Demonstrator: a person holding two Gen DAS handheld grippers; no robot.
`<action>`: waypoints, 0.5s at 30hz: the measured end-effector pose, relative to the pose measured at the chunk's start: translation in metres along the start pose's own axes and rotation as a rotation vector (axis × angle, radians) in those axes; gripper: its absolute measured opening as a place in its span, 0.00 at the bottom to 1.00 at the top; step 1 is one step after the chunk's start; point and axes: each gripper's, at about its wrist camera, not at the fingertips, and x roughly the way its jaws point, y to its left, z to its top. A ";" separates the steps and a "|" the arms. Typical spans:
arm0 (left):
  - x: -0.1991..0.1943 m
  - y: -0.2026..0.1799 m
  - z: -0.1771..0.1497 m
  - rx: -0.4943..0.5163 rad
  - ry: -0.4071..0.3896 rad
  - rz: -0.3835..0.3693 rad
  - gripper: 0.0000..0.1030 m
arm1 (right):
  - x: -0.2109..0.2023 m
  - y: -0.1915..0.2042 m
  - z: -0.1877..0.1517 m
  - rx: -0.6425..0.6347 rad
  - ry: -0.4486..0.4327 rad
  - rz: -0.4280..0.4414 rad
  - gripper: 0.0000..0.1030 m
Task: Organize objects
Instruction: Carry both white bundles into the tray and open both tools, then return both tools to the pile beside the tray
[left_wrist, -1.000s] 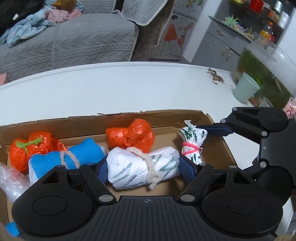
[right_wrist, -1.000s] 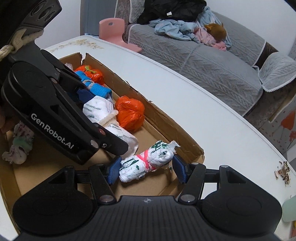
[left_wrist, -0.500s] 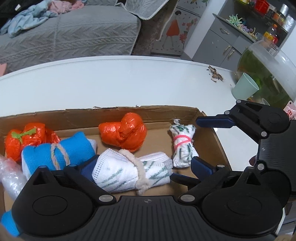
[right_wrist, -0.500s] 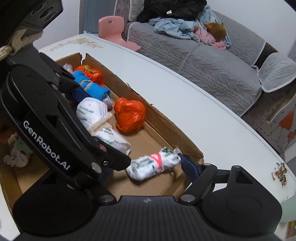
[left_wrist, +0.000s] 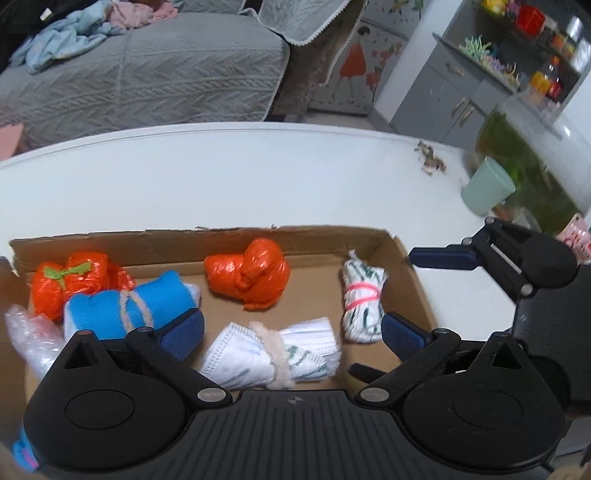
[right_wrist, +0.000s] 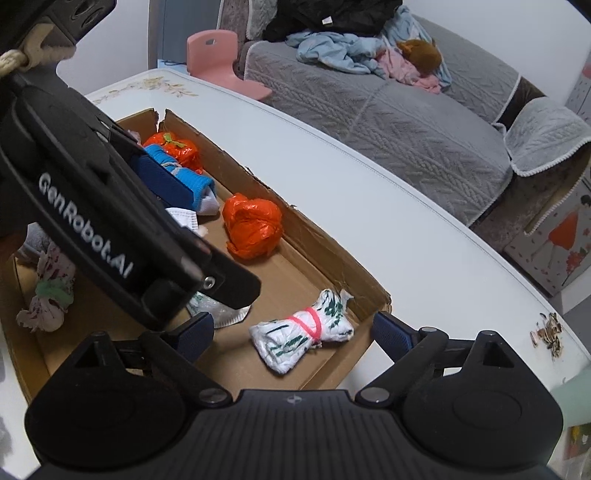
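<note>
Both grippers' jaws have just been opening and grip nothing. Left gripper straddles the white-green cloth roll tied with cream cord; right gripper straddles the small white-green bundle with pink band. Both lie in the shallow cardboard tray. Risk: the pads of the two tools sit close together, so lifting out could clip a bundle or each other.

We see a white table | grey quilted sofa behind it, clothes heaped on top | pink child's chair beside the sofa | grey cabinet with cluttered shelves | white walls, soft indoor light
</note>
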 end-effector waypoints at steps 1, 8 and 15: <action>-0.001 -0.001 -0.001 0.005 0.005 0.004 0.99 | 0.000 0.000 0.001 0.009 0.006 0.007 0.89; -0.009 -0.009 -0.004 0.075 0.033 0.067 0.99 | -0.001 0.003 0.004 0.035 0.037 0.010 0.92; -0.021 -0.014 -0.002 0.110 0.026 0.106 0.99 | -0.002 0.012 0.005 0.036 0.057 0.018 0.94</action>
